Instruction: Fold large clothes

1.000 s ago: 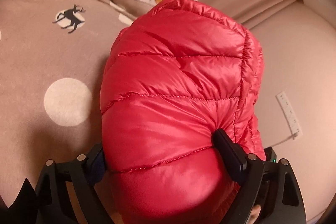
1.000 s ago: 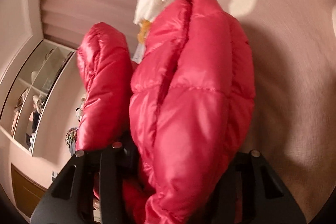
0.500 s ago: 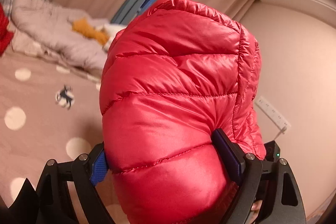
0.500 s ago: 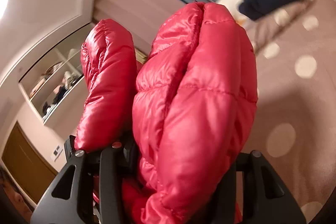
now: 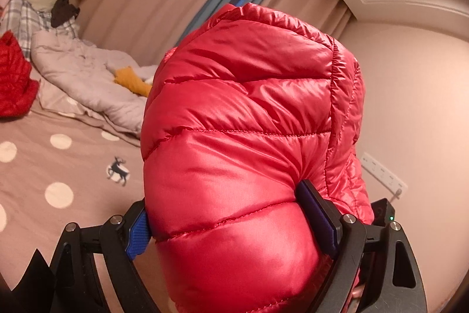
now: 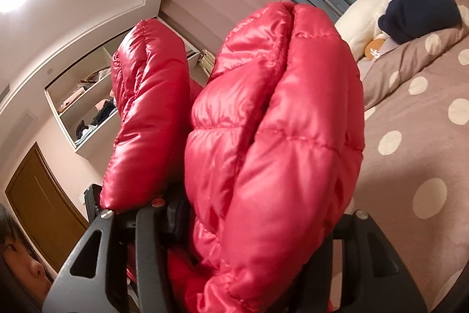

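A shiny red puffer jacket [image 5: 243,143] fills the middle of the left wrist view. My left gripper [image 5: 228,220] is shut on a thick fold of it, blue pads pressing both sides, held up above the bed. In the right wrist view my right gripper [image 6: 252,228] is shut on another bunched part of the same jacket [image 6: 272,137]. A second red lobe [image 6: 146,119] stands to its left, rising from the other gripper. The fingertips are hidden by the padding.
A brown polka-dot bed cover [image 5: 58,166] lies below. A grey duvet [image 5: 88,78], a mustard cloth [image 5: 132,81] and another red garment [image 5: 13,78] lie at the head. A navy garment [image 6: 419,11], curtains [image 5: 164,5], wall shelves [image 6: 85,96] and a door [image 6: 38,213] show.
Both grippers have lifted and tilted upward with the jacket. The bed has dropped lower in both views, and curtains, ceiling and shelves have come into sight.
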